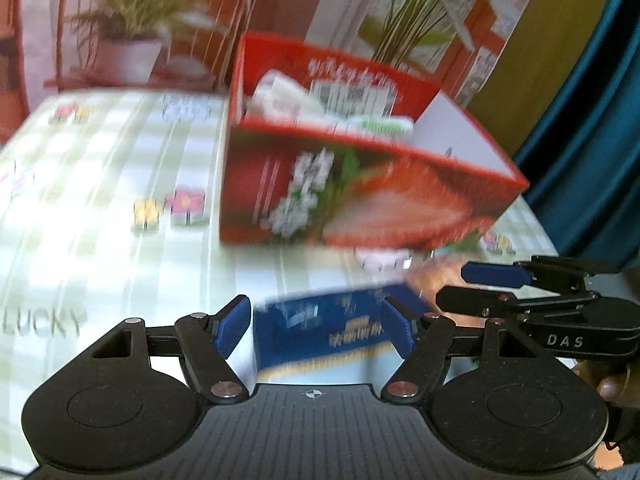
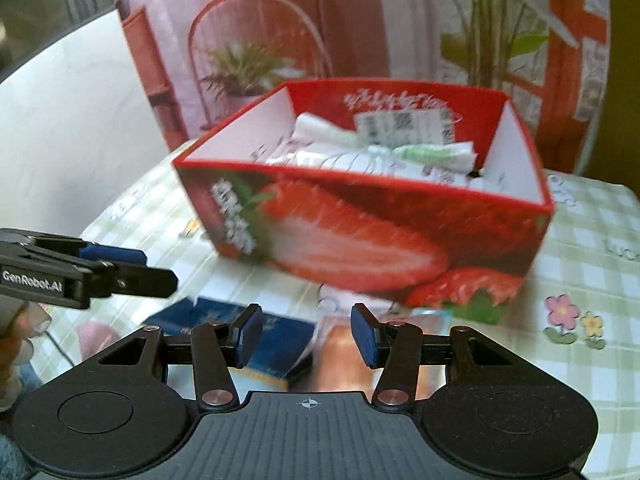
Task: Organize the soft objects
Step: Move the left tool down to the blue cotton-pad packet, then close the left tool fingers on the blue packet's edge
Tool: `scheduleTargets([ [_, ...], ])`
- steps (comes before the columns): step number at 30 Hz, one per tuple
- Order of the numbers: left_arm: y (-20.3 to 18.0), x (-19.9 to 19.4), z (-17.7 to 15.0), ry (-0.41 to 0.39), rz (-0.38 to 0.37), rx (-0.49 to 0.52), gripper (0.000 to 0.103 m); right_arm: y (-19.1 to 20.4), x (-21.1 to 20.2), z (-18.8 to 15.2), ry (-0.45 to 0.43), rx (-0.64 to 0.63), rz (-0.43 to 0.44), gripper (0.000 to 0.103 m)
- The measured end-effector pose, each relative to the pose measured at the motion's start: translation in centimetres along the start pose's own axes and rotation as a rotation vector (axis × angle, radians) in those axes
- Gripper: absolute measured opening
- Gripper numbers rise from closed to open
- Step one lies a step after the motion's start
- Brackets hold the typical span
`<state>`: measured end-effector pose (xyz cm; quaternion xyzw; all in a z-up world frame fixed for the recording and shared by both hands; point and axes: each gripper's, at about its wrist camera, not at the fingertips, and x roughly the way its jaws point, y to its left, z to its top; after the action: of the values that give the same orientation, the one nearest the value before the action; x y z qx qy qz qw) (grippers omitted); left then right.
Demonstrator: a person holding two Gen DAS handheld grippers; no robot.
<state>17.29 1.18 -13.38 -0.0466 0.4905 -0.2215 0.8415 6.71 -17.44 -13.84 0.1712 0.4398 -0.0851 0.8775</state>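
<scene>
A red strawberry-print box (image 1: 360, 200) stands on the checked tablecloth and holds several white and green soft packets (image 1: 332, 112); it also shows in the right wrist view (image 2: 372, 240) with the packets (image 2: 380, 152) inside. My left gripper (image 1: 316, 328) is open, its jaws either side of a blue tissue pack (image 1: 324, 332) lying on the table. My right gripper (image 2: 307, 340) is open above an orange-brown packet (image 2: 344, 364), with the blue pack (image 2: 276, 344) just to its left. Each gripper shows in the other's view, the right one (image 1: 480, 288) and the left one (image 2: 156, 272).
The tablecloth (image 1: 100, 208) has flower prints and runs to a rounded edge. A pink object (image 2: 94, 338) lies at the near left. A printed backdrop with plants (image 2: 248, 64) stands behind the box. A teal curtain (image 1: 592, 140) hangs at the right.
</scene>
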Motion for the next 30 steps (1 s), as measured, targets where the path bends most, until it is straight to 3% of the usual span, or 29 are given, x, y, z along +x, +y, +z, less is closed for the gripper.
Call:
scheduleTargets([
  [16, 1.8, 1.2, -2.2, 0.094, -0.017, -0.069, 0.073, 1.4, 2.2, -2.1, 0.153, 0.008, 0.085, 0.046],
  [27, 2.6, 2.5, -2.7, 0.137, -0.057, -0.126, 0.069, 0.7, 3.1, -2.8, 0.182, 0.07, 0.117, 0.048],
  [30, 2.6, 2.7, -2.7, 0.136, -0.08, -0.129, 0.063, 0.6, 3.2, -2.8, 0.184, 0.076, 0.123, 0.049],
])
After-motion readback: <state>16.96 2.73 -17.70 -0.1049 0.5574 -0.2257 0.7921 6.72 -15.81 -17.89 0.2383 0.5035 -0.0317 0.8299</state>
